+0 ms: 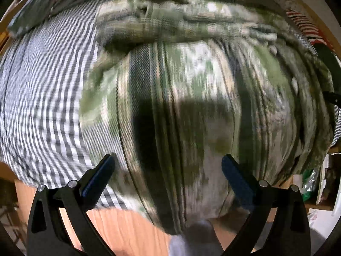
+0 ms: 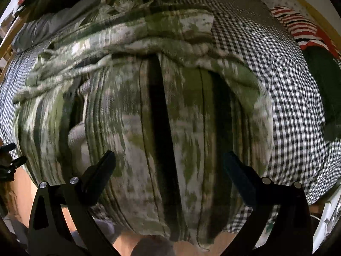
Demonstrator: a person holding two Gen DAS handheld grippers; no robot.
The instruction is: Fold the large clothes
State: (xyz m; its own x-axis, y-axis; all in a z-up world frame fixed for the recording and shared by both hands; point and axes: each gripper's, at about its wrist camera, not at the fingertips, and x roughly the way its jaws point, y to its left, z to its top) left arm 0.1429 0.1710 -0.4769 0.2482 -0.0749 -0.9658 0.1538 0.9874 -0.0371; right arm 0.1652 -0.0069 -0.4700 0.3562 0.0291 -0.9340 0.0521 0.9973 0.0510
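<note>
A large green, white and black plaid garment (image 1: 202, 98) lies spread over a bed, its far part bunched into folds (image 1: 181, 15). Both views are blurred by motion. My left gripper (image 1: 168, 164) hovers open over the garment's near left part, with nothing between its fingers. In the right wrist view the same garment (image 2: 149, 117) fills the middle, a dark stripe running down it. My right gripper (image 2: 169, 160) is open above its near edge, holding nothing. The garment's hem hangs over the bed's front edge in both views.
A black-and-white checked sheet (image 2: 287, 106) covers the bed under the garment. A red, white and black striped cloth (image 2: 298, 23) and a dark green item (image 2: 321, 81) lie at the far right. A wooden bed frame (image 1: 119, 228) shows below, and a grey pillow (image 2: 40, 29) lies at the far left.
</note>
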